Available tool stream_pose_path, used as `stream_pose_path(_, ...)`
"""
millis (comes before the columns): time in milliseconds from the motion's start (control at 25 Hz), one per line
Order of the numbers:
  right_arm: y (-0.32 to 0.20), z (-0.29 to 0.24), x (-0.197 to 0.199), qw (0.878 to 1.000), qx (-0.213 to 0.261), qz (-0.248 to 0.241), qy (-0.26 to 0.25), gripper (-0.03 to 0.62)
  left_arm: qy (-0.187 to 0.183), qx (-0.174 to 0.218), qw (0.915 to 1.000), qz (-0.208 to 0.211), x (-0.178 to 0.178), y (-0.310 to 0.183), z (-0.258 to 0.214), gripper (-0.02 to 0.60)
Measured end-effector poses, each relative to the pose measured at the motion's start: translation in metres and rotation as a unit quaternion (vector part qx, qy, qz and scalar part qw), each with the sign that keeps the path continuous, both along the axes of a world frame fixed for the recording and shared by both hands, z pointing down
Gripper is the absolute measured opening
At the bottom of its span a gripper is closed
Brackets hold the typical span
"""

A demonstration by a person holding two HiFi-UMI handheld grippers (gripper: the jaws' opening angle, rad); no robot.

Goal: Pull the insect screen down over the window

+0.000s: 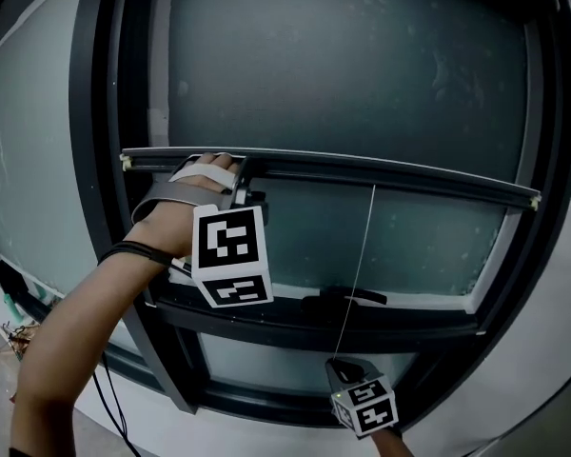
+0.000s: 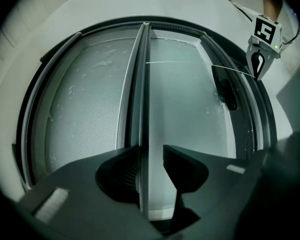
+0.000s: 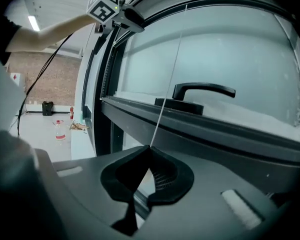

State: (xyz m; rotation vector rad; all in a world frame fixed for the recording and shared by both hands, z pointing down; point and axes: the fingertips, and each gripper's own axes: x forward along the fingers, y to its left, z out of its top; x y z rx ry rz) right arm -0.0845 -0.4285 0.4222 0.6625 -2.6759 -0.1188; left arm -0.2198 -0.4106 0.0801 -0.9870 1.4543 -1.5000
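Note:
The insect screen's dark bottom bar (image 1: 409,174) (image 2: 144,84) hangs about halfway down the window, with grey mesh (image 1: 343,65) above it. My left gripper (image 1: 240,181) (image 2: 150,151) straddles the bar near its left end. The bar rests against one finger (image 2: 132,159), with a gap to the other, so the jaws are open. A thin white pull cord (image 1: 357,274) (image 3: 170,74) runs from the bar down to my right gripper (image 1: 341,362) (image 3: 151,149), which is shut on the cord below the sash.
A black window handle (image 1: 347,298) (image 3: 202,90) sits on the lower sash rail behind the cord. Thick dark frame members border the pane. At the left, low down, are a floor with a bottle (image 3: 56,130) and a black box (image 3: 48,107). A cable (image 1: 105,388) hangs below my left arm.

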Motion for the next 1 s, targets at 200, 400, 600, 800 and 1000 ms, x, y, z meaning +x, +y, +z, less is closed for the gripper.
stream_pose_path(200, 0.004, 0.01, 0.007, 1.0, -0.003, -0.004, 0.004, 0.005, -0.005, 0.02, 0.9998, -0.008, 0.001, 0.002, 0.013, 0.169)
stream_pose_path(400, -0.001, 0.014, 0.013, 1.0, -0.005, -0.007, 0.014, 0.005, 0.0, 0.026, 0.9995, -0.017, 0.0, -0.001, 0.014, 0.144)
stream_pose_path(600, 0.007, 0.021, 0.007, 1.0, -0.016, -0.016, 0.014, 0.005, 0.004, 0.023, 0.9995, -0.02, 0.0, 0.001, 0.022, 0.144)
stream_pose_path(800, 0.003, 0.037, 0.004, 0.999, -0.035, -0.011, 0.015, 0.005, 0.005, 0.0, 0.9997, -0.022, 0.0, 0.0, 0.038, 0.149)
stream_pose_path(1000, 0.004, 0.082, 0.001, 0.998, -0.053, 0.002, 0.046, 0.005, 0.011, -0.028, 0.9992, -0.025, -0.002, -0.002, 0.081, 0.151)
